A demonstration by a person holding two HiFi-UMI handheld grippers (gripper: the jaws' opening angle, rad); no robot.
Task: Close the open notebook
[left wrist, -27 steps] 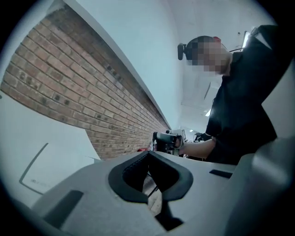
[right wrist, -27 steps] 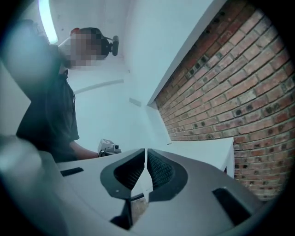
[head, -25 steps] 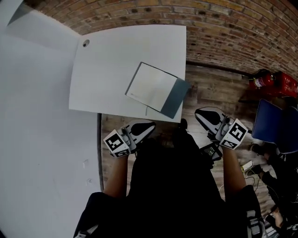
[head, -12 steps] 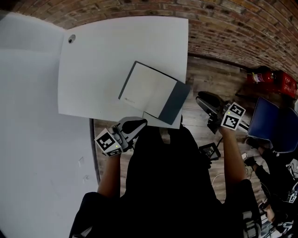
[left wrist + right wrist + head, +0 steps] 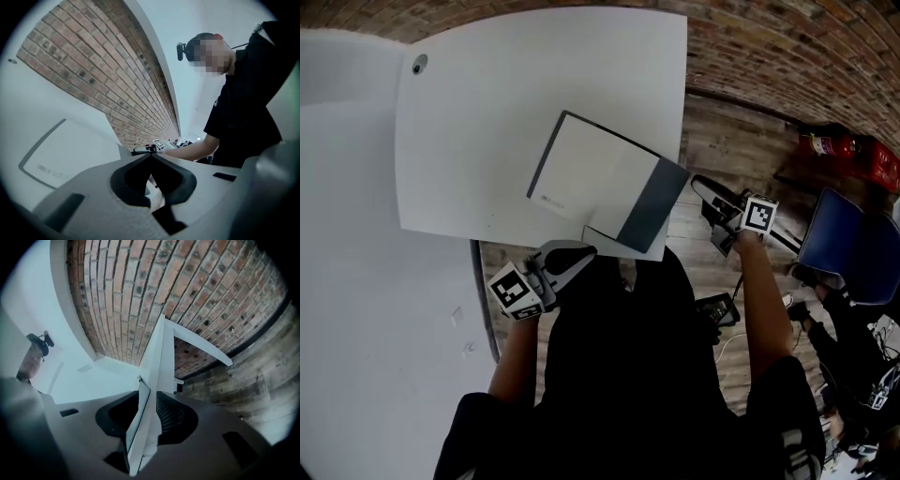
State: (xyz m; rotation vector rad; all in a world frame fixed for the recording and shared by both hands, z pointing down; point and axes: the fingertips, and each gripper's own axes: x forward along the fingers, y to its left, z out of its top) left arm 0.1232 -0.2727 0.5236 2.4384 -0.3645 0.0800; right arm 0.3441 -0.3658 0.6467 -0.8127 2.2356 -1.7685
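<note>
The notebook (image 5: 605,183) lies flat on the white table (image 5: 478,112), white face up, with a dark grey strip along its right side. Its right corner reaches past the table's right edge. My right gripper (image 5: 705,192) hangs just right of that corner, rolled on its side. Its jaws have just been opening and stand open (image 5: 152,399). The thin notebook edge (image 5: 140,418) and the table's edge show in the gap, and the pads do not press on them. My left gripper (image 5: 570,255) is below the table's front edge, shut on nothing (image 5: 151,157). The notebook (image 5: 61,154) lies to its left.
A brick wall (image 5: 769,47) runs behind the table, above a wooden floor (image 5: 712,122). A red fire extinguisher (image 5: 834,145) and a blue chair (image 5: 853,244) stand at the right. A large white surface (image 5: 356,328) fills the left side.
My right gripper has moved up to the notebook's right corner, rolled onto its side, and its jaws have opened. The left gripper has drifted a little to the left.
</note>
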